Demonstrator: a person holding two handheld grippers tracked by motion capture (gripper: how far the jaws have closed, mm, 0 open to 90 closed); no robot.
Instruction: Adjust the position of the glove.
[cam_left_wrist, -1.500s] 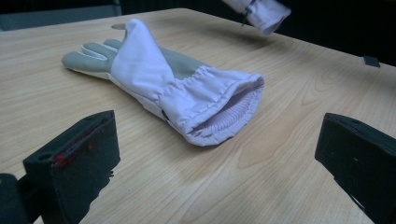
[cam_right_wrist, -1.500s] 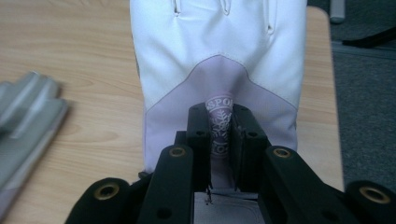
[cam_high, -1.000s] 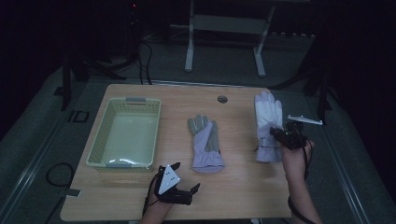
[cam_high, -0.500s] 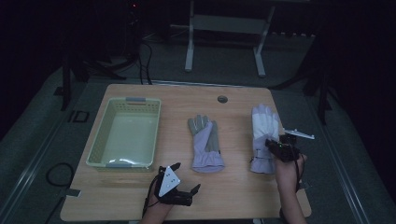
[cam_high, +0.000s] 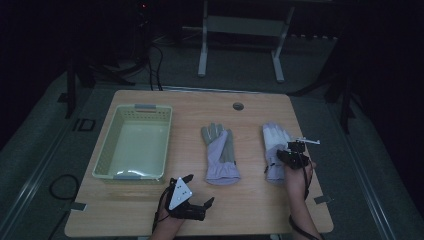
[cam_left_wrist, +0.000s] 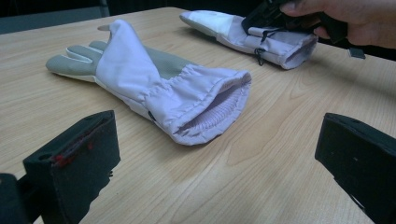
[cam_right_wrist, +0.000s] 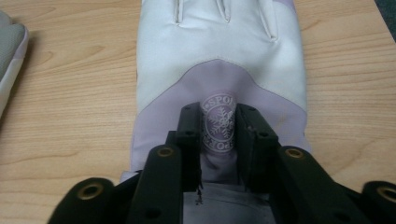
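Note:
Two lilac-and-white gloves lie flat on the wooden table. The left glove lies palm-side grey, its cuff toward the front edge. The right glove shows a round snowflake logo. My right gripper sits low over that glove's cuff end. Its jaws have just been opening and stand a little apart, with the logo patch lying flat between them, not pinched. My left gripper rests near the front edge, wide open, facing the left glove's cuff.
A pale green basket stands at the table's left. A round cable hole sits near the far edge. A metal stand is on the floor beyond the table.
The right hand has come down and toward the front edge, bringing the right glove with it; the glove now lies nearer the front. The left gripper has stayed put.

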